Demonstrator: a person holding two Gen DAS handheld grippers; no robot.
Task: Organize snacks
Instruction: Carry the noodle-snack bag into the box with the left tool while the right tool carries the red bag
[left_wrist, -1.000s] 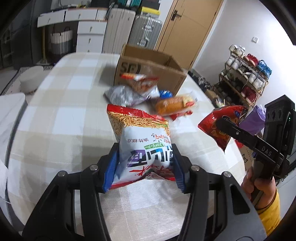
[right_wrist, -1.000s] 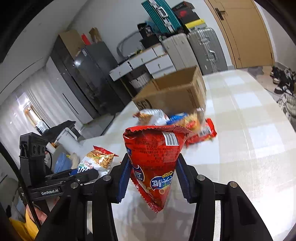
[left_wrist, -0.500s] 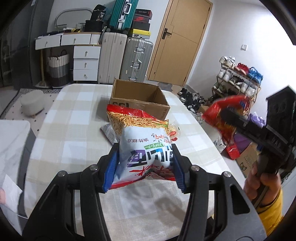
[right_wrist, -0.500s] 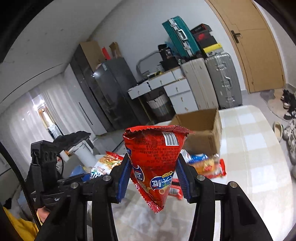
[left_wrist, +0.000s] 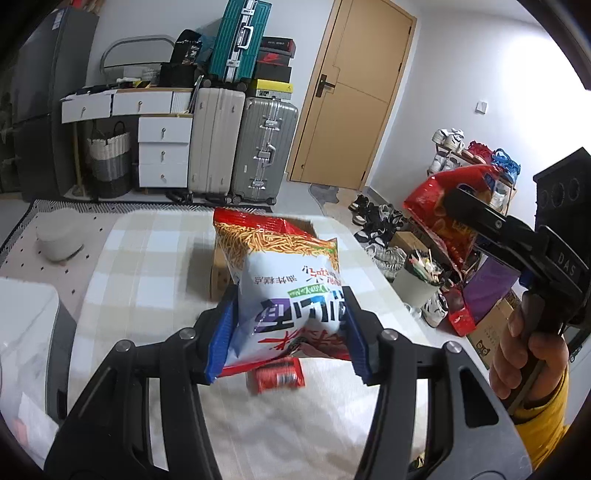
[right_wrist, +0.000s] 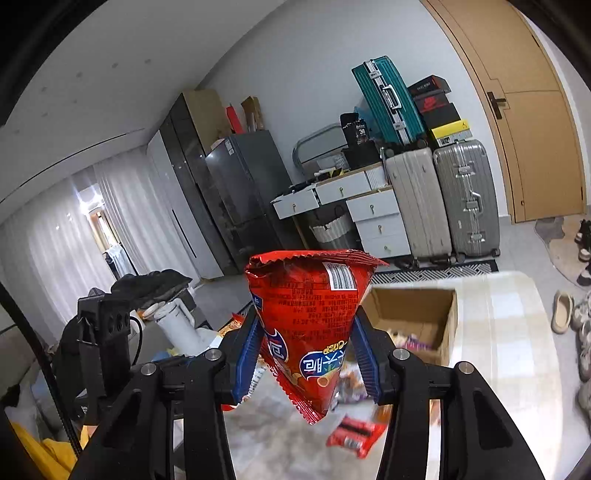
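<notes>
My left gripper is shut on a white and orange snack bag and holds it above the checked table. My right gripper is shut on a red snack bag, also raised; that bag shows at the right of the left wrist view. An open cardboard box stands at the table's far end, with packets inside. It is mostly hidden behind the white bag in the left wrist view. A small red packet lies on the table under the left gripper and shows in the right wrist view.
Several loose snacks lie between the box and the grippers. Suitcases and white drawers stand against the far wall. A white bin and shoes are on the floor right of the table.
Both grippers have risen and tilted up with their bags held. The table and box have dropped lower in both views, and more of the room shows.
</notes>
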